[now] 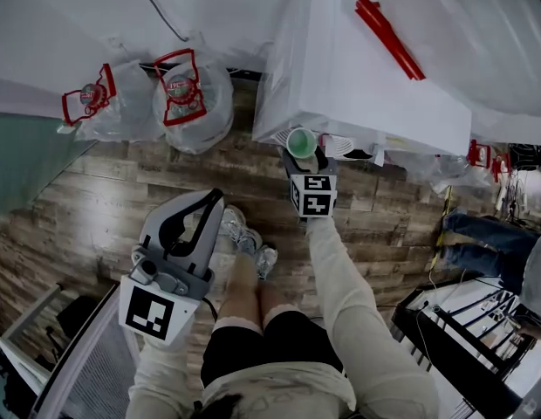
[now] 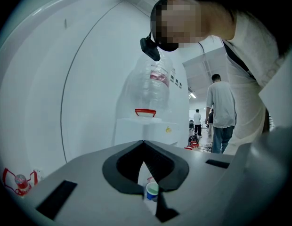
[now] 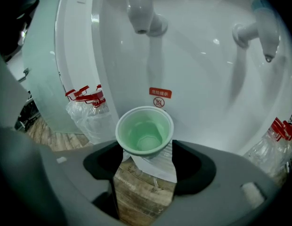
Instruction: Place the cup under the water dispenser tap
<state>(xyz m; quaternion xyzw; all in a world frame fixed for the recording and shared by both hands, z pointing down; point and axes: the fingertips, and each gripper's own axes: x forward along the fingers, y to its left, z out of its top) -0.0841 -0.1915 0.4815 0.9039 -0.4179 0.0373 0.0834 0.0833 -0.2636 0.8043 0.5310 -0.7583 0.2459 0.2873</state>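
Observation:
A pale green cup (image 3: 144, 133) stands on the white drip tray (image 3: 158, 168) of the white water dispenser (image 1: 366, 77), straight below the red-topped tap (image 3: 139, 11). My right gripper (image 3: 148, 147) is open, with its jaws either side of the cup and not pressing on it. From the head view, the cup (image 1: 301, 141) sits at the dispenser's foot, just beyond the right gripper (image 1: 304, 157). The left gripper (image 1: 215, 197) hangs apart to the left over the floor, shut and empty. Its view looks past its closed tips (image 2: 143, 145) to the cup (image 2: 152, 190) far off.
A second tap with a blue top (image 3: 264, 25) is to the right of the red one. Two bagged water bottles (image 1: 190, 94) (image 1: 105, 103) lie on the wood floor left of the dispenser. Another person (image 1: 484, 243) and a black rack (image 1: 462, 339) are at the right.

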